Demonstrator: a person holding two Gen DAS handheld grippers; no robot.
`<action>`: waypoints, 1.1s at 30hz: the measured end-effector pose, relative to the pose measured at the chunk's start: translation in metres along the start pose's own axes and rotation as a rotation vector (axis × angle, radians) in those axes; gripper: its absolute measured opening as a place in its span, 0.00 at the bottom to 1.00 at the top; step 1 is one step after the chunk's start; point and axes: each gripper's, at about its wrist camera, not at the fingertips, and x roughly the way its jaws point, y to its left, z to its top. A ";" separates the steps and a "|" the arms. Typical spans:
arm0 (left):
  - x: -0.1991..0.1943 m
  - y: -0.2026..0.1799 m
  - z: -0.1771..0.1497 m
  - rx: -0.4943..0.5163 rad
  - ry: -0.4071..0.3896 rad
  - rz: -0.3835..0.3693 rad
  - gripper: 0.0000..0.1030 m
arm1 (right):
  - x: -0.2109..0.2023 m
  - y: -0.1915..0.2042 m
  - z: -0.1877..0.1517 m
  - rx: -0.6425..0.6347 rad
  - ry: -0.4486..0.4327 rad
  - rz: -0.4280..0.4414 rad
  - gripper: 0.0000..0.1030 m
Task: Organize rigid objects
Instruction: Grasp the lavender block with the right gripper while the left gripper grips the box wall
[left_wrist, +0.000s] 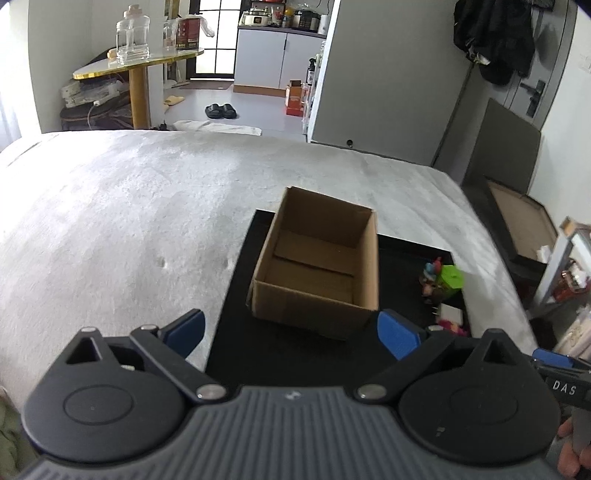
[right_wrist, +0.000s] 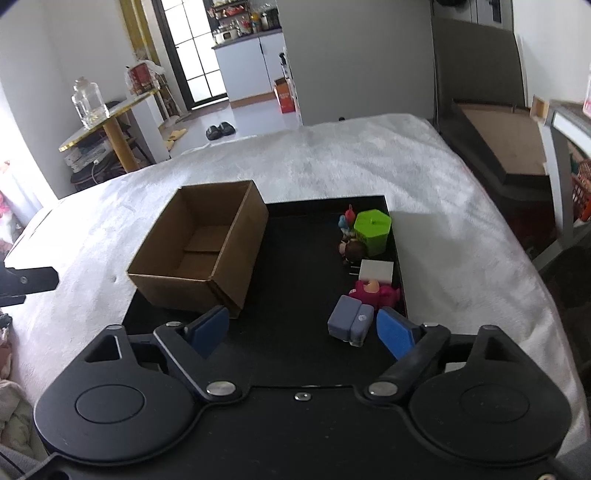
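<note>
An open, empty cardboard box (left_wrist: 321, 258) (right_wrist: 201, 251) stands on the left part of a black mat (right_wrist: 295, 295) on a grey blanket. Along the mat's right edge lie small rigid things: a green hexagonal block (right_wrist: 372, 230) (left_wrist: 451, 277), little toy figures (right_wrist: 351, 247), a white block (right_wrist: 376, 271), a pink toy (right_wrist: 375, 291) and a grey-blue block (right_wrist: 349, 323). My left gripper (left_wrist: 291, 332) is open and empty, just in front of the box. My right gripper (right_wrist: 301, 332) is open and empty, with the grey-blue block just inside its right fingertip.
The grey blanket (left_wrist: 129, 221) covers the bed around the mat. Beyond the bed's far edge are a gold-rimmed side table with glass jars (left_wrist: 133, 59), slippers (left_wrist: 220, 110) on the floor and a dark frame (right_wrist: 498, 147) at the right.
</note>
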 end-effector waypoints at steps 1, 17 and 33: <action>0.003 0.000 0.002 0.004 -0.001 0.011 0.97 | 0.006 -0.002 0.001 0.006 0.008 0.003 0.80; 0.069 0.009 0.032 -0.050 0.043 0.053 0.71 | 0.089 -0.027 0.015 0.083 0.140 -0.013 0.69; 0.144 0.011 0.028 -0.094 0.101 0.076 0.53 | 0.126 -0.057 -0.010 0.140 0.141 -0.021 0.68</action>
